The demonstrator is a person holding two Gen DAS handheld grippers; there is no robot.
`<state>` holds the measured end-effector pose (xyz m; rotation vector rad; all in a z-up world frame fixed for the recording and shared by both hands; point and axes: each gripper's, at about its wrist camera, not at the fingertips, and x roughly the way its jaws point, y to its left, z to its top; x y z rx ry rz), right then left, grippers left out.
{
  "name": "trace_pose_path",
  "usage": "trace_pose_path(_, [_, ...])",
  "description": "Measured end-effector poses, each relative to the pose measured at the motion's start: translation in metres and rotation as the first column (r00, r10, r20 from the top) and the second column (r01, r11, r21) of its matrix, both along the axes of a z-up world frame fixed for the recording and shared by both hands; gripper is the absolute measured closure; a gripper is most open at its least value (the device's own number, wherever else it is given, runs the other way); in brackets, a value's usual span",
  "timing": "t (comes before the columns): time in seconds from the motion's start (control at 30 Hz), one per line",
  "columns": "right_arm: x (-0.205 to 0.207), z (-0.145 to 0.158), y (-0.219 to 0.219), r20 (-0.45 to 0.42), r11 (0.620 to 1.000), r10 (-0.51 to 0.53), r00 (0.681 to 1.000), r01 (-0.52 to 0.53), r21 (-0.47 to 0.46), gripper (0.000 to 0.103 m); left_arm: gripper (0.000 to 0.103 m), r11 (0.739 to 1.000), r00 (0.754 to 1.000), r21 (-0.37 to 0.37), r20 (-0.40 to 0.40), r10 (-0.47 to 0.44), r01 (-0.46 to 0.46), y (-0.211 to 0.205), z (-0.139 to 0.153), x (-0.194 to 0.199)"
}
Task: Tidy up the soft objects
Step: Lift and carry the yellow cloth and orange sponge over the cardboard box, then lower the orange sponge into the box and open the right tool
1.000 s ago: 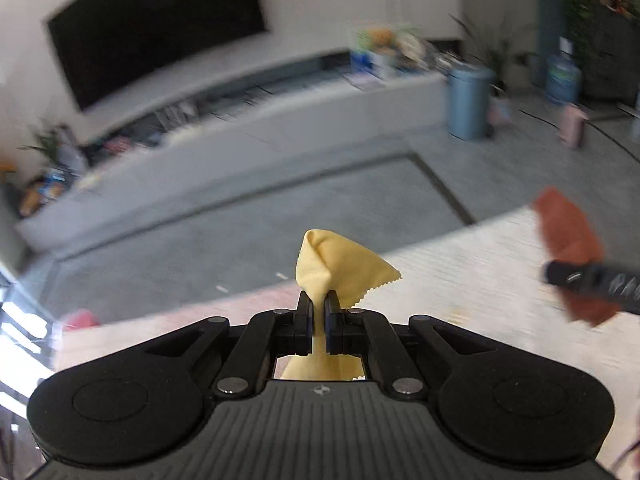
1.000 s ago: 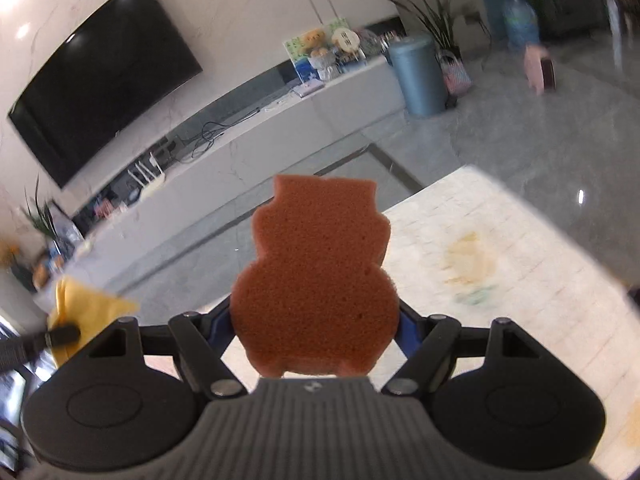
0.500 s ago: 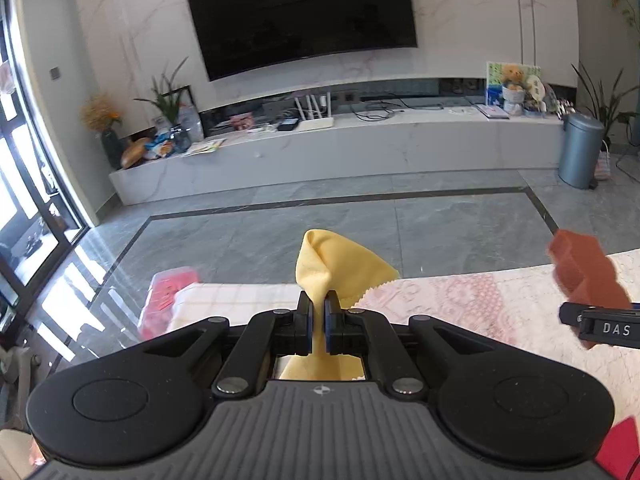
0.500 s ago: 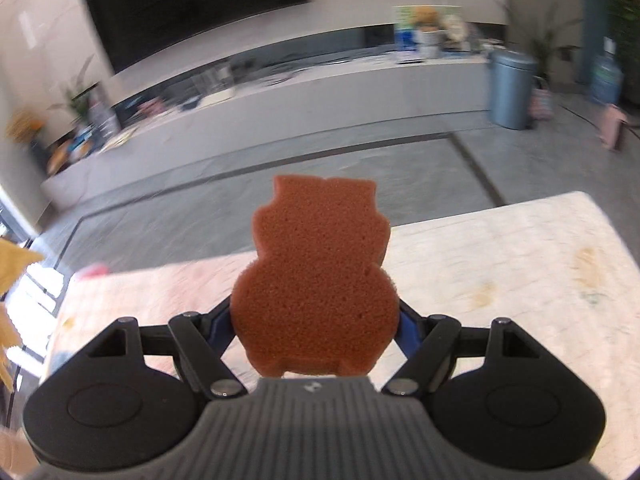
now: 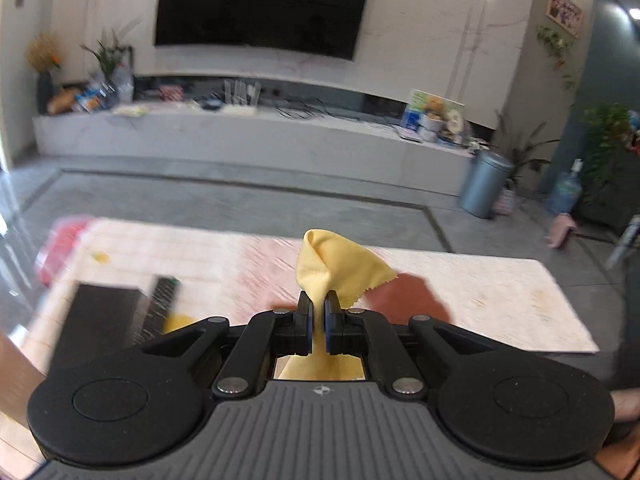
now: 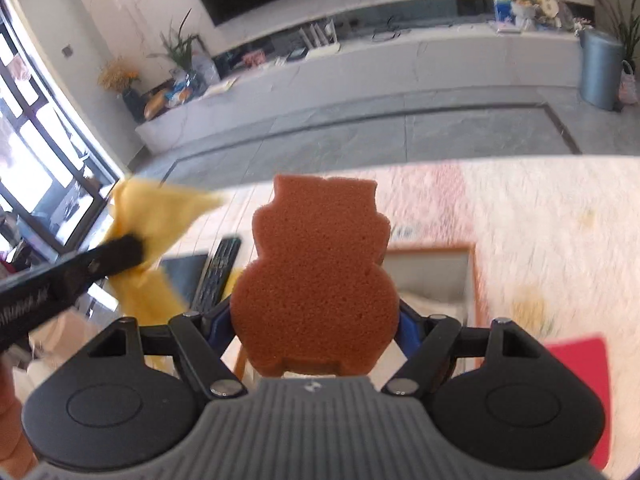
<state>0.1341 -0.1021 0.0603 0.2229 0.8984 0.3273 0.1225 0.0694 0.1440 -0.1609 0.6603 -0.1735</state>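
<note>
Table top (image 5: 500, 300) smeared by motion blur; pattern unreadable. Orange sponge (image 6: 316, 276) hides most of the wood-rimmed tray (image 6: 474, 276) behind it; tray contents cannot be told. Left of the tray, a dark remote-like object (image 6: 218, 272) is blurred and partly covered by the yellow cloth (image 6: 156, 216).

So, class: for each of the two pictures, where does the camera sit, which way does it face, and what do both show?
Left wrist: sits behind the left claw, facing the table and TV wall; claw shut on a yellow cloth.
Right wrist: sits behind the right claw, facing the table and a box; claw shut on an orange sponge.
Shared: cloth, sponge, remote, bin.
</note>
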Motion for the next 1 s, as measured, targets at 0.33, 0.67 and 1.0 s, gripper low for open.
trace_pose_path(0.33, [-0.047,-0.041,0.001,0.047,0.96,0.117,0.992,-0.101,-0.26,0.027,0.097,0.969,0.994,-0.241,-0.086,-0.074,0.051,-0.011,-0.066,0.017])
trace_pose_path(0.67, [-0.054,-0.088,0.015,-0.014,0.894,0.192,0.981,-0.181,-0.41,0.027,0.097,0.988,0.997,-0.157,-0.071,-0.007,-0.004,-0.023,-0.1,0.001])
trace_pose_path(1.0, [-0.047,-0.084,0.025,-0.091,0.896,0.114,0.989,-0.142,-0.422,0.025,0.097,0.981,0.993,-0.193,-0.114,-0.012,-0.01,0.003,-0.109,-0.003])
